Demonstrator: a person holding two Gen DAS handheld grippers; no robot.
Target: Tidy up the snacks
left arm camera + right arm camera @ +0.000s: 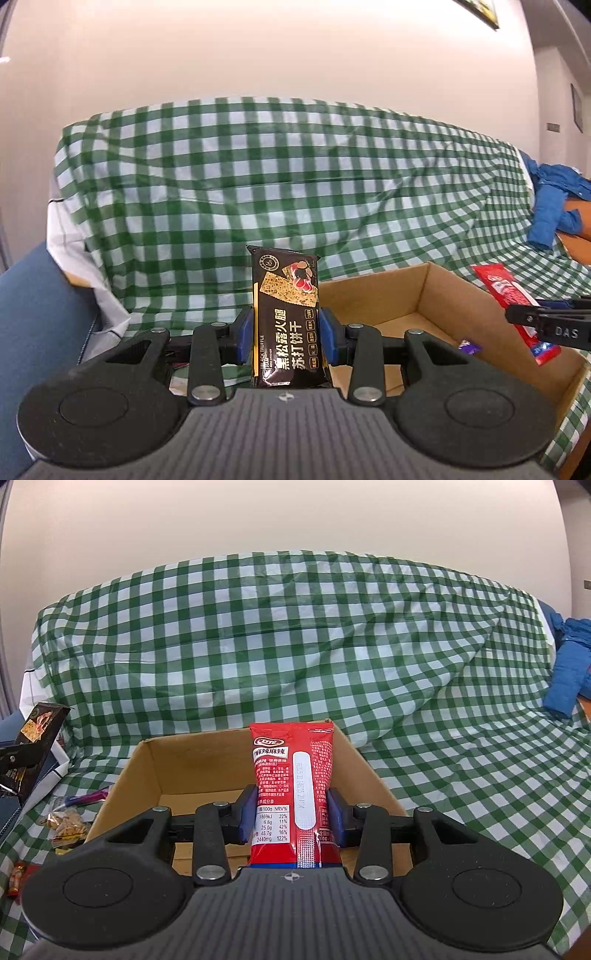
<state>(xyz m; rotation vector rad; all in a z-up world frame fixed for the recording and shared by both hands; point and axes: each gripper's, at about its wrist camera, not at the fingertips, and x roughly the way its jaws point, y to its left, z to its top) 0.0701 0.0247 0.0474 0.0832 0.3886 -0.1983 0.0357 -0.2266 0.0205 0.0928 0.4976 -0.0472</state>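
Note:
My left gripper (287,332) is shut on a black cracker packet (286,314), held upright just left of an open cardboard box (424,291). My right gripper (291,814) is shut on a red snack packet (291,794), held upright over the box (192,764). The red packet (513,306) and right gripper (546,321) show at the right of the left wrist view, above the box. The black packet (37,734) shows at the left edge of the right wrist view. A purple wrapper (468,347) lies inside the box.
A green checked cloth (332,657) covers the sofa. Loose snacks lie on it left of the box: a purple packet (86,797), a tan packet (68,825) and a small red one (18,878). Blue clothing (569,672) lies at the far right.

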